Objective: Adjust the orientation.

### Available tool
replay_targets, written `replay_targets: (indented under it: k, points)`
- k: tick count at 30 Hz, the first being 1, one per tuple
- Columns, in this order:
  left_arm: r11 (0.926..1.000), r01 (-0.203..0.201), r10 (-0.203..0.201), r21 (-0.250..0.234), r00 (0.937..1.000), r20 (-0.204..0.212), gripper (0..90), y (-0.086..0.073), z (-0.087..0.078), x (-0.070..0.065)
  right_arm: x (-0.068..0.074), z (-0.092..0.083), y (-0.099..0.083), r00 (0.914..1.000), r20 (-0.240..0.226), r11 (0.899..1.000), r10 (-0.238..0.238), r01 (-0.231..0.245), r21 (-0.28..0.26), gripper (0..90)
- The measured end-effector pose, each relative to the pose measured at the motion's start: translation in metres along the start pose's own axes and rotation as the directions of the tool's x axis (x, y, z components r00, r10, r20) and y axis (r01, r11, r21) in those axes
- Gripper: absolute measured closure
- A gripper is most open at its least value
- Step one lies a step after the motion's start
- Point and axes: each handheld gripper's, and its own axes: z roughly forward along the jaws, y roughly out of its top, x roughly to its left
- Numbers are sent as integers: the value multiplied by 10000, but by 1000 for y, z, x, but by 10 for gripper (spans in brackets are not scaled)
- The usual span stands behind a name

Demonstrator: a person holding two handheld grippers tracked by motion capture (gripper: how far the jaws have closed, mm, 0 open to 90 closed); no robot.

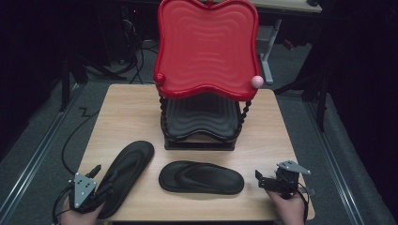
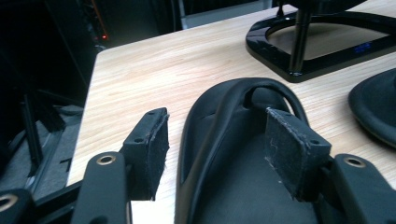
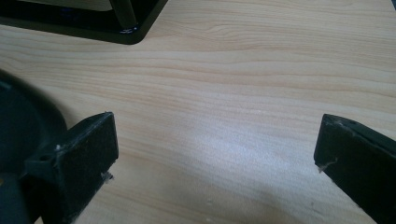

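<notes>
Your left gripper [image 1: 95, 183] straddles the heel end of a black flip-flop, jaws apart.

That left flip-flop [image 1: 126, 173] lies slanted in the lower left of the high view, on the wooden table [image 1: 126, 110]; in the left gripper view one pad [image 2: 153, 148] sits outside its edge, over bare wood, the other [image 2: 285, 148] hangs over its footbed beside the strap [image 2: 261, 88], neither pressing. The second flip-flop [image 1: 201, 177] lies crosswise at lower centre, apart from the first. Your right gripper [image 1: 266, 183], lower right, is just beside its end with jaws wide over bare wood. Behind both stands a black two-tier rack [image 1: 202, 136] with a red top tray [image 1: 206, 47] in the upper centre. A small blue marking on the rack's base [image 2: 362, 48] is too blurred to read.
</notes>
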Motion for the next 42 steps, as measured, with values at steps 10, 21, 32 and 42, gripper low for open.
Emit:
replay_targets:
  k: [10, 21, 32, 42]
  points:
    - [9998, -165, 160, 73, 9982, 575, 403, 2, 13, -4, -2, -8, -4, 9994, -347, 9989, -31, 14, -476, 0]
    - [9991, -435, 432, 20, 9962, 759, 386, 5, 13, -5, 1, -4, -7, 9976, -672, 9987, -161, 129, -487, 0]
    - [9944, -366, 271, 993, 9951, 952, 421, -1, 27, 12, 2, -1, -6, 9961, -851, 9993, -222, 197, -302, 18]
    - [9869, 33, -236, 1610, 9919, 1246, 534, -13, 35, 24, 0, -1, -8, 9957, -903, 9995, -225, 202, -255, 39]
